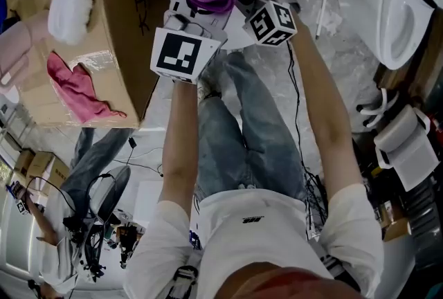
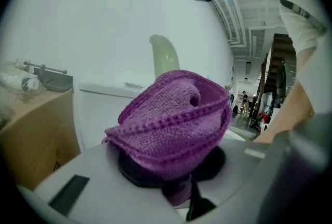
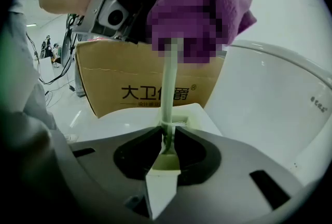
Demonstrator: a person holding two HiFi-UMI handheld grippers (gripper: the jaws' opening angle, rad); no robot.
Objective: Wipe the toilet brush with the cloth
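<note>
- The right gripper (image 3: 167, 146) has its jaws clamped on the brush (image 3: 168, 88), gripping the pale green handle near one end, so the handle stands up out of them.
- The left gripper (image 2: 179, 181) has its jaws pinched tight on the purple cloth (image 2: 171, 119), which bunches out in front of them.
- The cloth is folded around the brush handle, further along it than the right gripper's hold. The handle's rounded tip pokes out past the cloth.
- In the head view a cardboard box (image 1: 104, 28) lies left of the brush, with a pink rag (image 1: 77, 90) on it.
- A toilet (image 1: 391, 0) stands well to the right of the brush.
</note>
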